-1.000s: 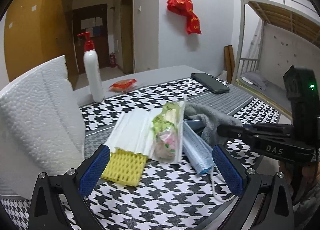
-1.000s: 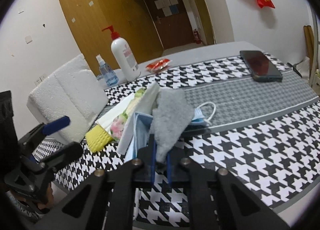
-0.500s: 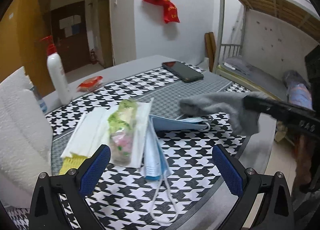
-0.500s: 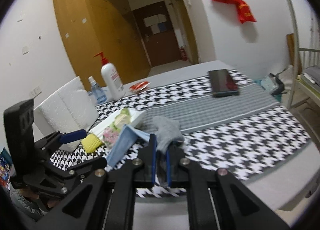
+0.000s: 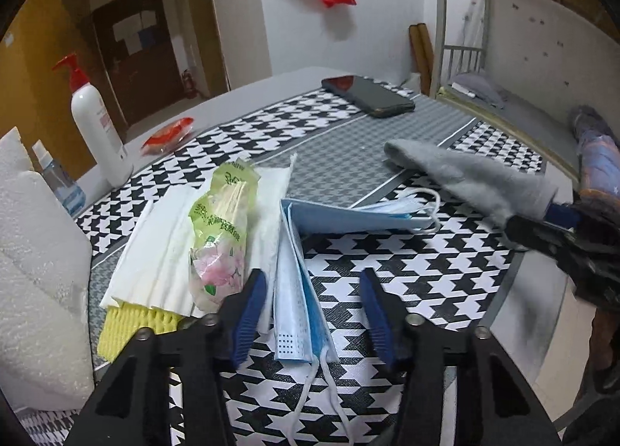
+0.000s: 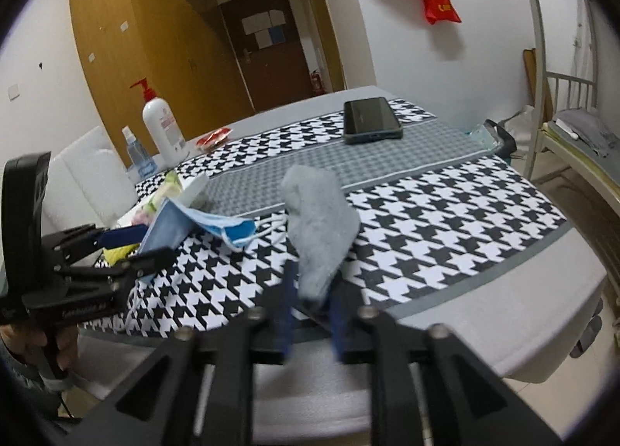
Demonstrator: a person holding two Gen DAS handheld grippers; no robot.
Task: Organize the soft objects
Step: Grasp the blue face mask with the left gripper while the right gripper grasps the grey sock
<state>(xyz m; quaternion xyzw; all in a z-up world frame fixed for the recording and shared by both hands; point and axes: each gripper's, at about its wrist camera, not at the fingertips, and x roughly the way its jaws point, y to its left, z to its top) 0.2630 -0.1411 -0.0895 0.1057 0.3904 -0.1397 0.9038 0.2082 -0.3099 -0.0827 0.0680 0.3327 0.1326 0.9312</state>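
Note:
My right gripper (image 6: 310, 314) is shut on a grey sock (image 6: 319, 231) and holds it over the table's near edge; the sock also shows in the left wrist view (image 5: 469, 174), stretched above the table at the right. My left gripper (image 5: 314, 306) is open, its blue pads on either side of a blue face mask (image 5: 296, 291) that lies on the houndstooth cloth. A second blue mask (image 5: 348, 215) lies folded beside it. A stack of white tissues (image 5: 162, 240), a green flowered packet (image 5: 221, 233) and a yellow foam net (image 5: 131, 324) lie to the left.
A white pump bottle (image 5: 99, 124), a small spray bottle (image 5: 58, 178), a red sachet (image 5: 168, 134) and a black phone (image 5: 368, 95) stand further back. White foam blocks (image 5: 35, 271) fill the left side. A bunk bed frame (image 5: 503, 70) stands at the right.
My right gripper has pulled the grey sock off the pile toward the table's near right edge. My left gripper has narrowed its opening and moved in around the blue mask.

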